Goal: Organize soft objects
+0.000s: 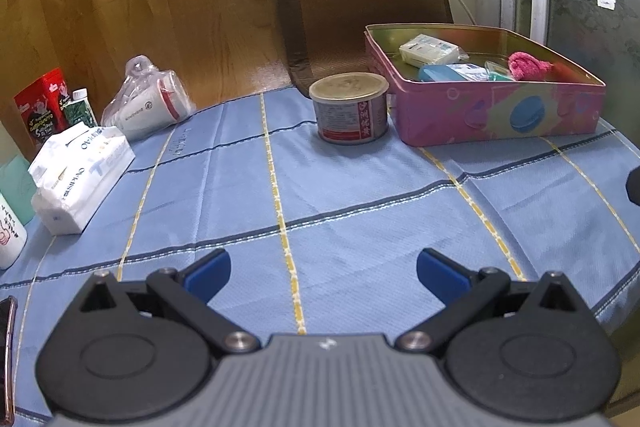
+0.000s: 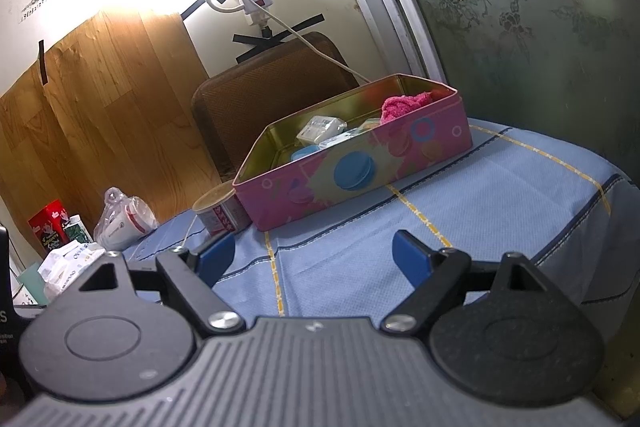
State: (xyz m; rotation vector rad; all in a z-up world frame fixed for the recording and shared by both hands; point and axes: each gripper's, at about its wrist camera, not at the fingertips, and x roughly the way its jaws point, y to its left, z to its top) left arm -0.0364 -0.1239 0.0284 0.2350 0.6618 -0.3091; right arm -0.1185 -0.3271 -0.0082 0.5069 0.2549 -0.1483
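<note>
Both claws are held wide apart and nothing is gripped: the left gripper (image 1: 323,273) sits low in the middle of the left view, and the right gripper (image 2: 314,254) sits low in the middle of the right view, each above the blue checked cloth (image 1: 360,195). At the far left of the left view a white tissue pack (image 1: 80,175) is seen lying on the cloth; it looks soft and is not yet put away. It should be pinched gently across its narrow side and lifted high enough to clear what is in between. Behind it a red packet (image 1: 40,105) and a bagged cup (image 1: 150,103) are seen, close enough to be bumped. Further right, a round can (image 1: 350,109) stands just beside the pink tin (image 1: 500,115), and it may be knocked on the way over. Inside the tin, at the right, a pink fluffy cloth (image 1: 528,65) and a small white pack (image 1: 430,53) are already placed.
</note>
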